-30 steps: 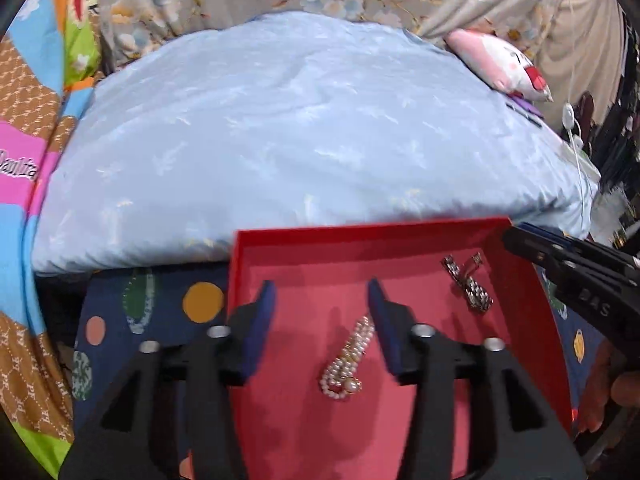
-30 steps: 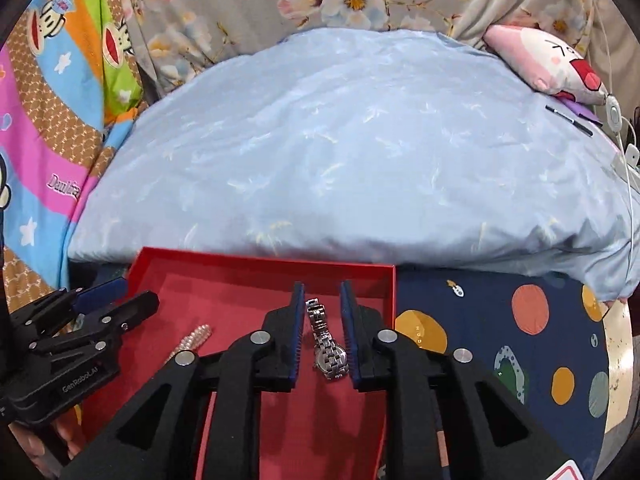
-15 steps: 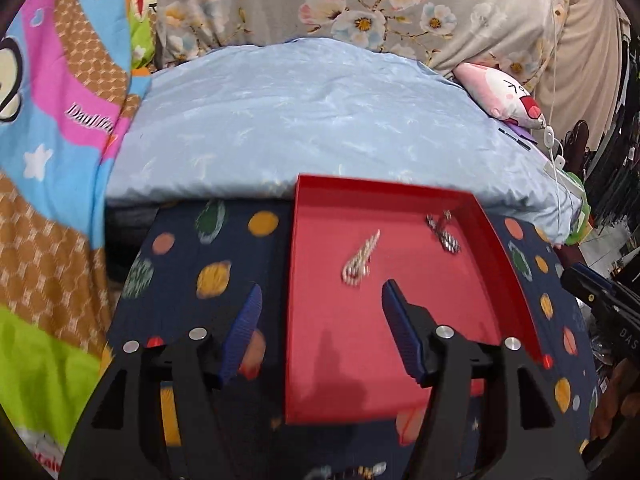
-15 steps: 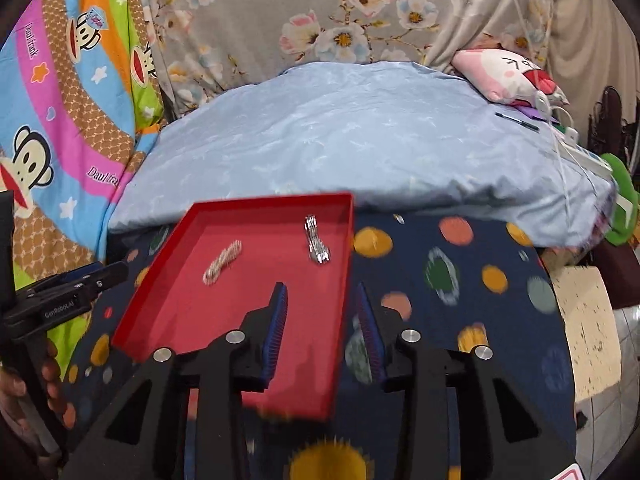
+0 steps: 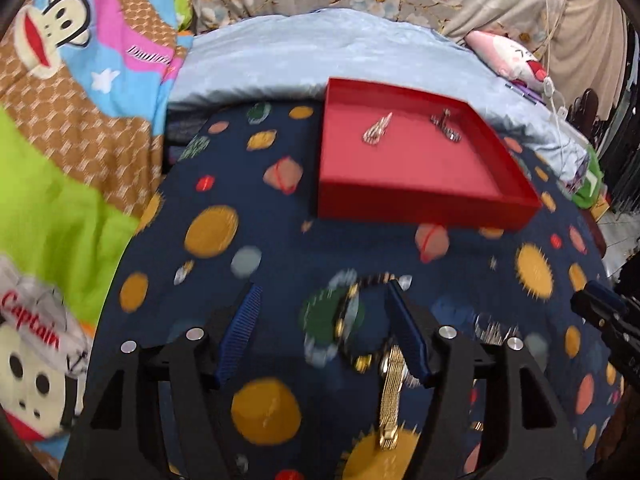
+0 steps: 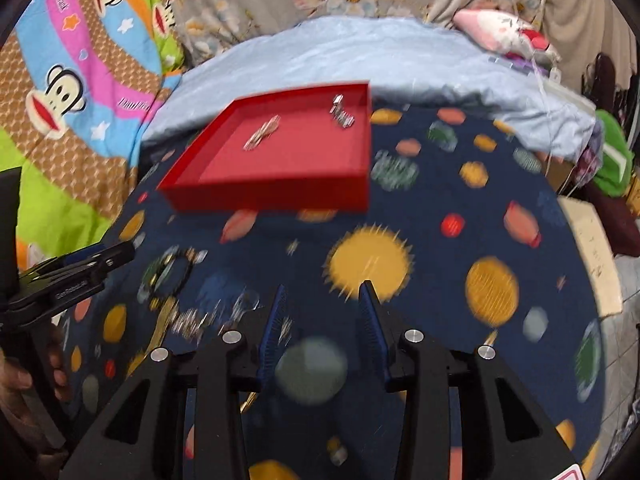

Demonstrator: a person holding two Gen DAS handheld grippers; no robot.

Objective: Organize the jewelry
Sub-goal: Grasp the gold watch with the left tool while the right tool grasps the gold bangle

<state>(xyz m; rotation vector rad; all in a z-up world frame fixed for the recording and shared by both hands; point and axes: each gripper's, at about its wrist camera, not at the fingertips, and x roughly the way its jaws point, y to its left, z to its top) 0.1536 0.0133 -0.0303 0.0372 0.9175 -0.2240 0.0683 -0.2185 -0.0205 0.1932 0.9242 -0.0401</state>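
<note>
change since a second ago: both grippers have drawn back from the red tray point(image 5: 424, 200), which sat right under the fingers and now lies well up at 12 o'clock in both wrist views; the pearl bracelet point(image 5: 377, 131) and the silver watch point(image 5: 446, 127) stay behind inside it.

left gripper point(image 5: 320, 332): jaws spread, nothing between the pads but bedspread; the beaded bracelet point(image 5: 352, 312) lies just ahead of the right finger and the gold watch point(image 5: 391, 392) runs down toward 6 o'clock beside that finger.

right gripper point(image 6: 322, 320): jaws partly spread and empty, over the planet-print bedspread point(image 6: 460, 184); a small silvery chain point(image 6: 192, 322) lies at its 10 o'clock, too blurred to name.

task things: two pieces already in the tray, at least three loose on the bedspread at the near edge.

risk, crowding: the loose pieces lie touching or nearly so; closing on one could drag or snag a neighbour.

risk, soft ground: the cover gives, so pads may pinch fabric with a thin chain, or slide over it.

risk, collision: both grippers work the same patch; the left one shows at 9 o'clock in the right view, near the pile.

pose: both hands tilt steeply downward, side by side, fingers aimed at the tray; a bare hand point(image 6: 16, 384) grips the left handle.
</note>
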